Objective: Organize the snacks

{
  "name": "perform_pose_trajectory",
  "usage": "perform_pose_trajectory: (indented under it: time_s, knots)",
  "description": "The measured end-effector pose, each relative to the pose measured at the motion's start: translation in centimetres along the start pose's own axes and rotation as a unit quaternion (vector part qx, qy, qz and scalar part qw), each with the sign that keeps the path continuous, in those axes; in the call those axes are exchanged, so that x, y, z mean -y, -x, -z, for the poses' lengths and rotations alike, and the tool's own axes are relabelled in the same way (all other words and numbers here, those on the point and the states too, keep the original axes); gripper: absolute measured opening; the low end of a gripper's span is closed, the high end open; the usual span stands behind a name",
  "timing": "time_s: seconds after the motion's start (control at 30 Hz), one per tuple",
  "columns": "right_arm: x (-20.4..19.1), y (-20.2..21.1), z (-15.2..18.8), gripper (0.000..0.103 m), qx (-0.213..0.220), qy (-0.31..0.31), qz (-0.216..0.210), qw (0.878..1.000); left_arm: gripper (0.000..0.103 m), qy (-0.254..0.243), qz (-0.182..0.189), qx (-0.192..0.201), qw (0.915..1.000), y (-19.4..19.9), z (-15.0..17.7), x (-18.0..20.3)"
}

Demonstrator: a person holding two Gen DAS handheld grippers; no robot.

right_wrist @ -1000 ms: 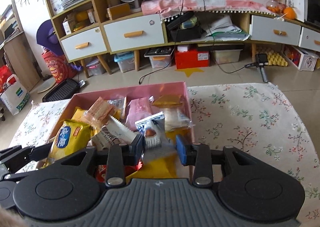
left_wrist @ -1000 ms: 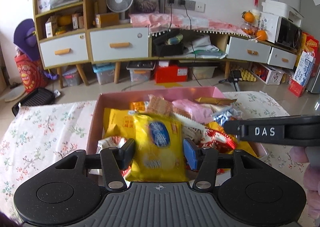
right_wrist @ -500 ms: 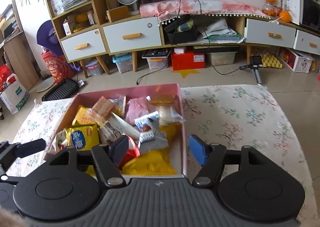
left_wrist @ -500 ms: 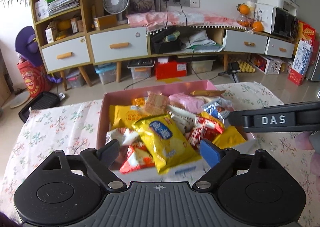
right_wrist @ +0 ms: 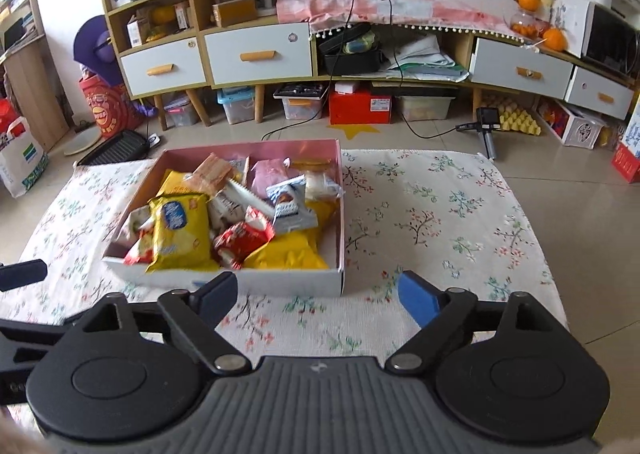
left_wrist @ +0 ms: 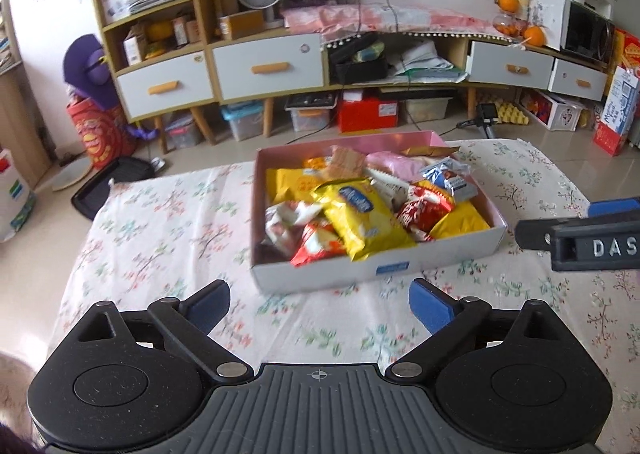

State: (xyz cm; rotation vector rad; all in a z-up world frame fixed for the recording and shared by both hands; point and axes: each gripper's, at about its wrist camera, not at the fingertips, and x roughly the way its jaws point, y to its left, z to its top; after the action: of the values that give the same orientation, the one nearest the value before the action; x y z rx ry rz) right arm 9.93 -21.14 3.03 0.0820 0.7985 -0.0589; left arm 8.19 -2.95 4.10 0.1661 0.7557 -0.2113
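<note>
While both jaws stand apart, the left hand-held gripper [left_wrist: 319, 304] and right hand-held gripper [right_wrist: 317, 292] face the pink cardboard snack-filled box [left_wrist: 376, 268] just ahead.

Snack packets [left_wrist: 362, 210] piled in box [left_wrist: 372, 268]; box on tablecloth [left_wrist: 160, 238], cabinet [left_wrist: 264, 62] behind.

The box [left_wrist: 400, 266] is pink inside with white outer walls and a small blue label. In it, a yellow packet [left_wrist: 360, 214] bears a blue oval, beside red-and-white wrappers [left_wrist: 424, 208]. The tablecloth [right_wrist: 440, 214] is cream with red and green floral sprigs.
</note>
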Motion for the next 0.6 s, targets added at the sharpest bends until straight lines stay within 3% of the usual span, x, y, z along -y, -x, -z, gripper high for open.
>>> perform_pose_trajectory:
  time_s: [0.27, 0.6]
  knots:
    - [-1.3, 1.7, 1.9, 0.098, -0.014, 0.019, 0.001, 1.000, 0.103, 0.022, -0.031, -0.019, 0.9991, 1.9, 1.5, -1.0]
    - [-3.3, 2.0, 3.2, 0.099, -0.024, 0.051, 0.001, 0.998, 0.103, 0.006, -0.062, -0.035, 0.9975, 2.2, 3.2, -1.6]
